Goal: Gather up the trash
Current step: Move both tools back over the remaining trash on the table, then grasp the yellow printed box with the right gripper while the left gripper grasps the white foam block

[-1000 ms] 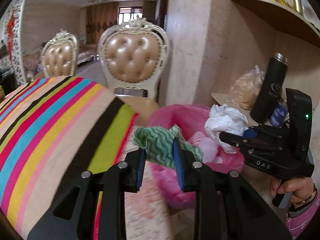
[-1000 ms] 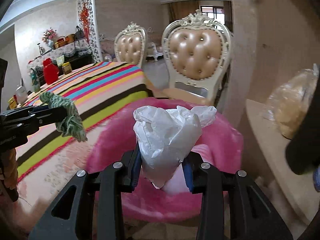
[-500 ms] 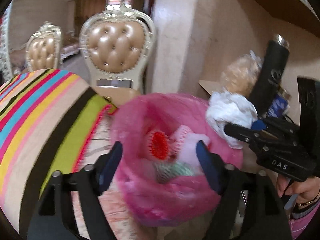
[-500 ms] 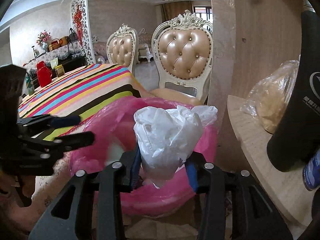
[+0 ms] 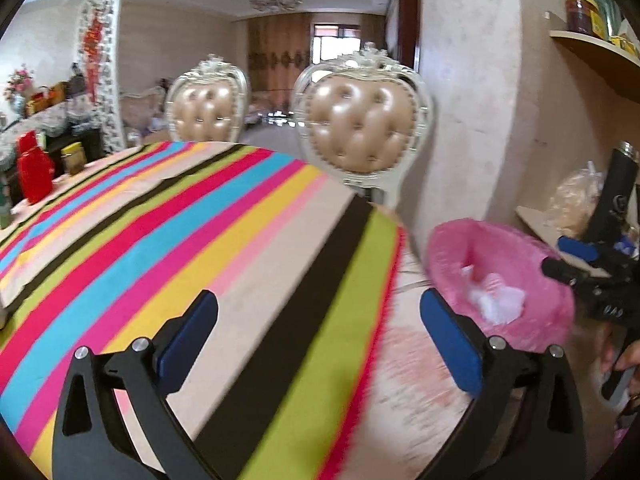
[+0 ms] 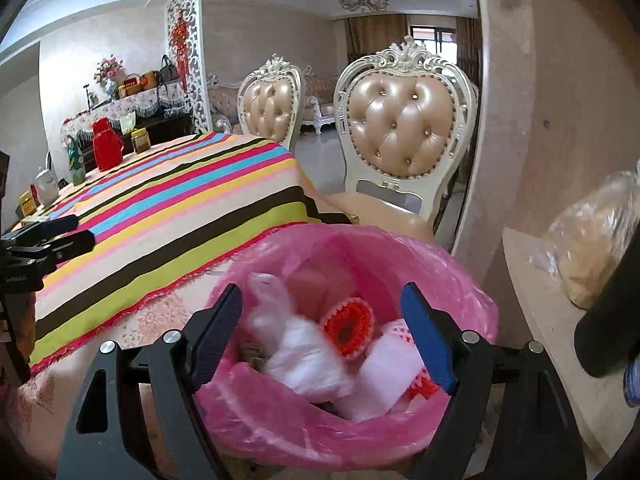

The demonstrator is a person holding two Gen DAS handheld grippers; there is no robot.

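Note:
A bin lined with a pink bag [image 6: 460, 280] stands beside the table; it also shows at the right of the left wrist view [image 5: 516, 256]. Inside lie a white plastic bag [image 6: 304, 356], a red-orange mesh piece [image 6: 348, 328] and other white wrappers. My right gripper [image 6: 322, 340] is open and empty, directly above the bin's mouth. My left gripper [image 5: 318, 344] is open and empty over the striped tablecloth [image 5: 180, 248], left of the bin. The right gripper appears at the right edge of the left wrist view [image 5: 588, 264].
Two padded chairs [image 6: 400, 136] stand behind the table. A red container [image 6: 105, 144] and jars sit at the table's far end. A shelf at the right [image 6: 532, 300] holds a bagged item [image 6: 596, 248] and a black bottle [image 5: 612, 200].
My left gripper let the green cloth drop into the bin, then swung left over the table. My right gripper opened and the white plastic bag fell into the bin.

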